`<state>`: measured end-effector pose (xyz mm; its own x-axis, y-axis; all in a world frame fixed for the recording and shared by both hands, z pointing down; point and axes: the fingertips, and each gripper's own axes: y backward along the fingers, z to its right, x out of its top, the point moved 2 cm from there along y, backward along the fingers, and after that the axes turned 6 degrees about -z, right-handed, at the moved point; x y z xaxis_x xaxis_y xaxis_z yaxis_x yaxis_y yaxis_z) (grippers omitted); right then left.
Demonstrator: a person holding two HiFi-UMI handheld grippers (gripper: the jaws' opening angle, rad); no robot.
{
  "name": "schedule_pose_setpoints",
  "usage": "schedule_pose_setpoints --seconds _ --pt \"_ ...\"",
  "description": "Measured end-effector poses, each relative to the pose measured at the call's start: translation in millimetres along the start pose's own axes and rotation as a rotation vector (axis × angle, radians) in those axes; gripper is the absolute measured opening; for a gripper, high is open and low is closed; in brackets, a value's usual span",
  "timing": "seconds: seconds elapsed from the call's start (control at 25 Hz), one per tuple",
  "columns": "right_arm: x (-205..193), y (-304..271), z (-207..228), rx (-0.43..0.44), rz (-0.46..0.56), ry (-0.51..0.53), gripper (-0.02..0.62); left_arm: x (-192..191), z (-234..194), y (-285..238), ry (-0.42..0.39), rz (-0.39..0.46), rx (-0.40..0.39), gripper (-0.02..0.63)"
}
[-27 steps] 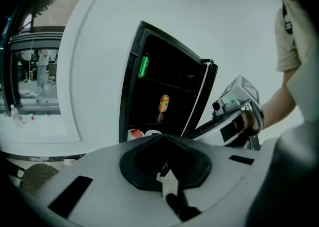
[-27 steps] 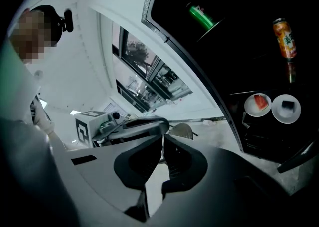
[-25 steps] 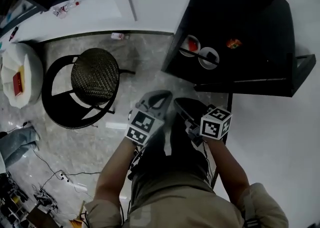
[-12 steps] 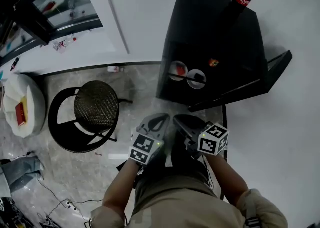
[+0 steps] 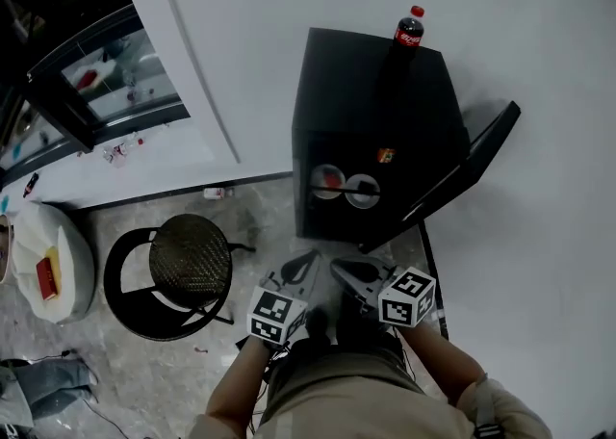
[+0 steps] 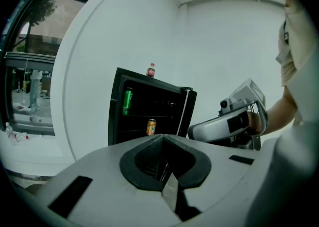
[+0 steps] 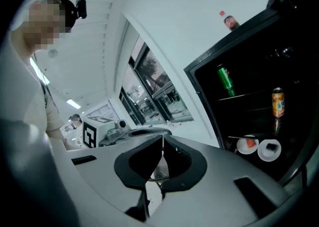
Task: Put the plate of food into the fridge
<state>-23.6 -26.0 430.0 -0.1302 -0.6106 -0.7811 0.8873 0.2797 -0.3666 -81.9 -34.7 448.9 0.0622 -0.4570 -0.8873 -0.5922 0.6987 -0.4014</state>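
Observation:
The small black fridge (image 5: 371, 90) stands against the white wall, its door (image 5: 462, 172) swung open to the right. On its low shelf lie two white plates: one with red food (image 5: 328, 178) and one with a dark piece (image 5: 363, 189). The right gripper view shows the same two, the red-food plate (image 7: 247, 145) and the other plate (image 7: 269, 150). My left gripper (image 5: 310, 259) and right gripper (image 5: 337, 266) hang side by side in front of my body, short of the fridge. Both are shut with nothing between the jaws.
A cola bottle (image 5: 408, 28) stands on the fridge top. Inside are a green can (image 6: 127, 99) and an orange can (image 6: 151, 127). A black round stool (image 5: 183, 259) stands on the floor to the left, with a white bag (image 5: 43, 269) beyond it and a glass door (image 5: 96, 81).
Both grippers have risen together, still shut and empty. The head view has pulled up and back, so the fridge now shows whole near the middle of the picture.

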Motion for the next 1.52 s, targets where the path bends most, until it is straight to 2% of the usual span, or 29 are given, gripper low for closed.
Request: schedule_pose_setpoints --seconds 0.12,0.32,0.72,1.0,1.12,1.36,1.52 --pt "9 12 -5 -0.020 0.022 0.041 0.026 5 11 -1 -0.017 0.009 -0.026 0.011" --pt "20 40 -4 -0.069 0.133 0.000 0.026 16 28 -4 -0.069 0.019 -0.061 0.011" --pt "20 90 -11 -0.103 0.232 -0.014 0.026 34 68 -10 -0.144 0.027 -0.107 0.011" --pt "10 130 -7 -0.105 0.243 -0.026 0.026 38 107 -22 -0.159 0.017 -0.125 0.011" --pt "2 148 -1 -0.105 0.228 -0.021 0.026 39 130 -26 -0.196 0.001 -0.136 0.011" --pt "-12 178 0 -0.083 0.226 -0.025 0.026 31 151 -22 -0.206 -0.020 -0.107 0.011" --pt "-27 197 -3 -0.074 0.190 -0.007 0.021 29 165 -17 -0.196 -0.012 -0.079 0.011"
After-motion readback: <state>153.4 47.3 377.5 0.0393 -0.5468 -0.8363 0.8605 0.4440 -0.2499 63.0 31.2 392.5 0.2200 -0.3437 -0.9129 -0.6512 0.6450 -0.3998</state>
